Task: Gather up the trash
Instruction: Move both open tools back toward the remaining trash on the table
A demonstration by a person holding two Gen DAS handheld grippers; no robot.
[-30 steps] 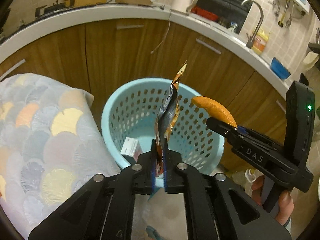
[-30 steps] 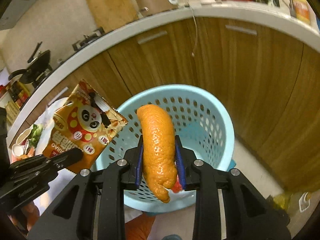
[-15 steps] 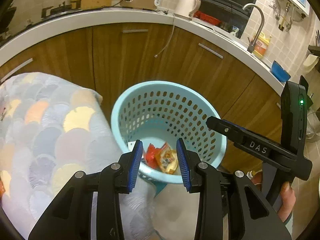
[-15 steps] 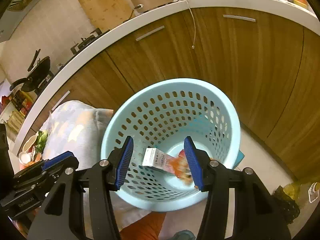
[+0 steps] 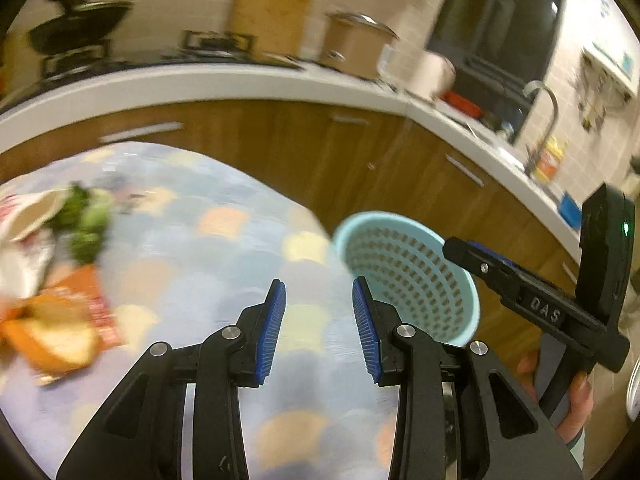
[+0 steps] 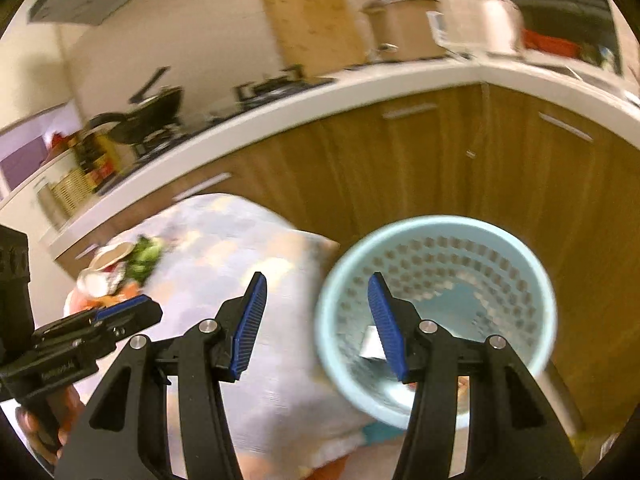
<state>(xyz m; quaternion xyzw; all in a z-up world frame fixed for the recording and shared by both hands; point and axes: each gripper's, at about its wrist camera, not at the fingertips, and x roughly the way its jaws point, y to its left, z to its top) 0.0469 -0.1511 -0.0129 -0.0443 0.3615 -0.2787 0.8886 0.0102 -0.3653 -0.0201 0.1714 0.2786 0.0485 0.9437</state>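
My left gripper (image 5: 319,316) is open and empty above the patterned tablecloth (image 5: 208,264). My right gripper (image 6: 316,320) is open and empty, over the table's edge beside the light blue perforated basket (image 6: 520,280). A white carton (image 6: 372,344) lies in the basket. In the left wrist view the basket (image 5: 412,280) stands right of the table, with the right gripper (image 5: 472,256) beside it. Blurred trash lies at the table's left: an orange wrapper (image 5: 88,304), orange peel (image 5: 52,340), greens (image 5: 86,216) and a paper cup (image 5: 36,216). The frames are motion-blurred.
Wooden cabinets (image 6: 440,160) under a white counter (image 6: 320,100) curve behind the table and basket. A wok (image 5: 80,32), pot (image 5: 356,48), cutting board (image 6: 312,28) and sink tap (image 5: 548,120) stand on the counter. The left gripper (image 6: 120,316) shows at left in the right wrist view.
Both grippers let go of the wrapper and the orange peel over the basket a second ago. Since then both have swung left, away from the basket toward the table.
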